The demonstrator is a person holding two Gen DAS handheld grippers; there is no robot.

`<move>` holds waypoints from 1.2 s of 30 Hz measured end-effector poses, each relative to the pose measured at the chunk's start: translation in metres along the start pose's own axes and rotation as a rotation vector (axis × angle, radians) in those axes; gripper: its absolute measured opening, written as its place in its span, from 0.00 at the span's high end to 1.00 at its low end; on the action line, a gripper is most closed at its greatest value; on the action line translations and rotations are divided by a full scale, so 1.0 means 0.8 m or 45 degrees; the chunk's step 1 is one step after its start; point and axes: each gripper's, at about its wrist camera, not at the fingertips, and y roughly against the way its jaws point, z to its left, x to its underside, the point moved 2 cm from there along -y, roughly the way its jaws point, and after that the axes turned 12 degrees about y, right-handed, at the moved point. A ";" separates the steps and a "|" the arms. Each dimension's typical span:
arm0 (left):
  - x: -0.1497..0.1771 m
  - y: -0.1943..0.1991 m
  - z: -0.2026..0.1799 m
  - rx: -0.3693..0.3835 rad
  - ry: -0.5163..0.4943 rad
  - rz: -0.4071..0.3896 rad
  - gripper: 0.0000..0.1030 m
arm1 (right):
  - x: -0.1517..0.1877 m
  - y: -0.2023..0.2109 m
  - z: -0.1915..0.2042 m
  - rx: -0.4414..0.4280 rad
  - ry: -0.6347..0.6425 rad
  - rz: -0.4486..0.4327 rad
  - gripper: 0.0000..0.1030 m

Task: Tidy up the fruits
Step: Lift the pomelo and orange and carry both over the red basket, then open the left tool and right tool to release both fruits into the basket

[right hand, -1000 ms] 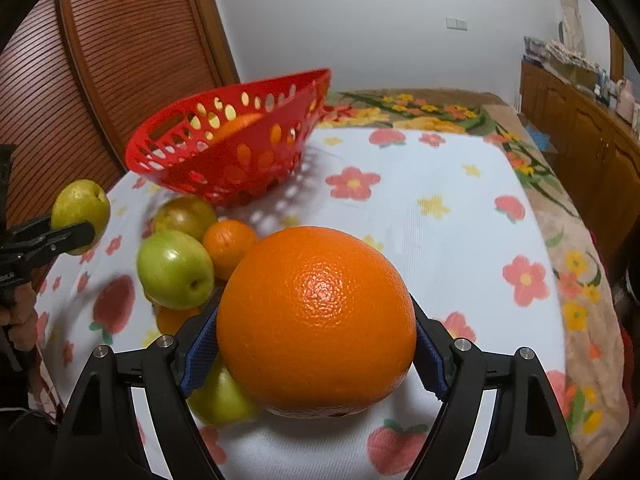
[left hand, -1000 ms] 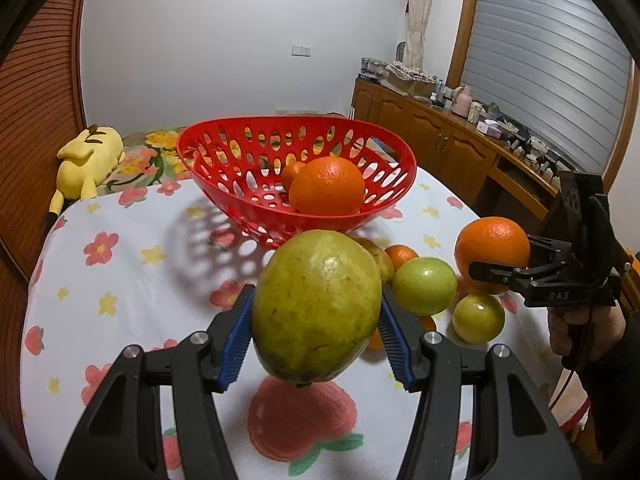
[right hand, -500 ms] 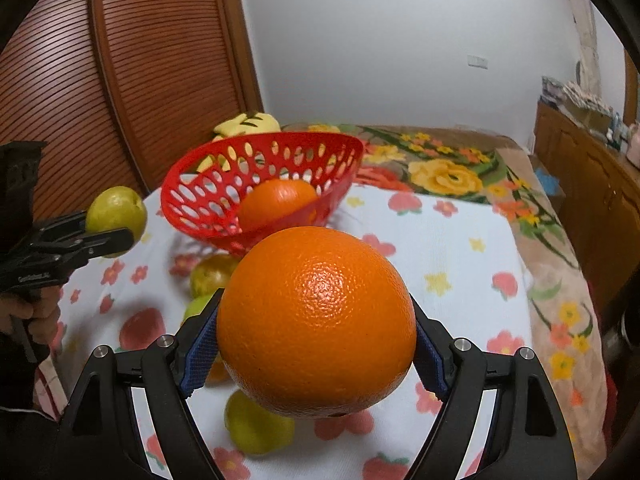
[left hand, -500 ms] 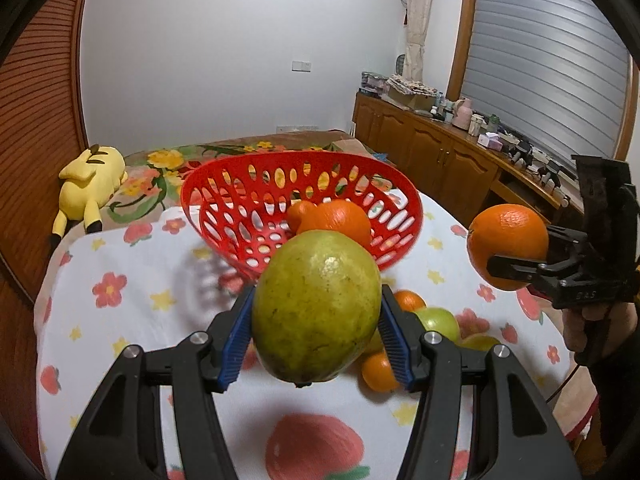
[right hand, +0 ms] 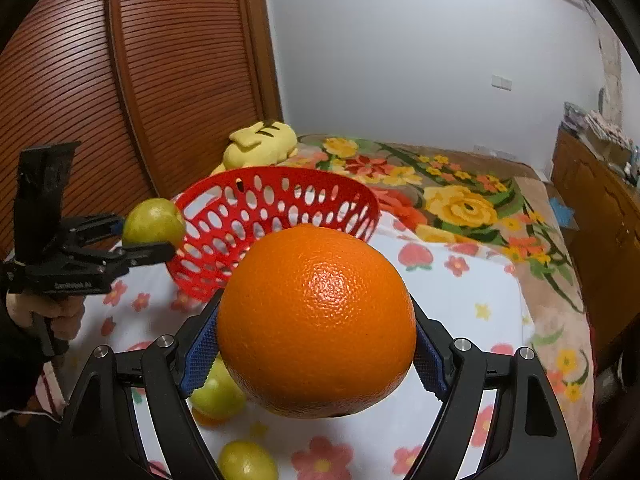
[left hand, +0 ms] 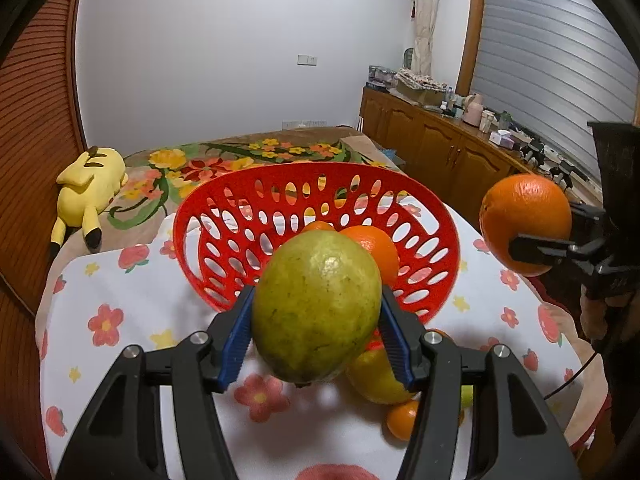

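My left gripper (left hand: 316, 330) is shut on a green-yellow guava (left hand: 316, 306), held in the air just in front of the red perforated basket (left hand: 224, 216). Oranges (left hand: 374, 246) lie inside the basket. My right gripper (right hand: 316, 346) is shut on a large orange (right hand: 316, 324), raised above the table near the basket (right hand: 320, 196). In the left wrist view the same orange (left hand: 526, 222) hangs to the right of the basket. The right wrist view shows the guava (right hand: 154, 222) at the basket's left rim.
Loose green fruits (right hand: 218, 394) and small oranges (left hand: 402, 420) lie on the flowered tablecloth (left hand: 120, 288) below the grippers. A yellow plush toy (left hand: 90, 184) lies on the bed behind. A wooden cabinet (left hand: 440, 156) stands at the right, a slatted wardrobe (right hand: 160, 80) at the left.
Both grippers have risen and moved toward the basket with their fruit. The loose fruits on the table have dropped lower in both views.
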 end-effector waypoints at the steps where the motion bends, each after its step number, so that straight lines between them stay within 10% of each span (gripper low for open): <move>1: -0.001 -0.004 0.000 -0.001 -0.001 0.005 0.44 | -0.004 -0.003 -0.001 -0.003 0.006 0.000 0.19; 36: -0.022 -0.024 0.028 -0.014 0.028 -0.014 0.38 | -0.049 -0.072 0.006 -0.071 0.127 0.062 0.19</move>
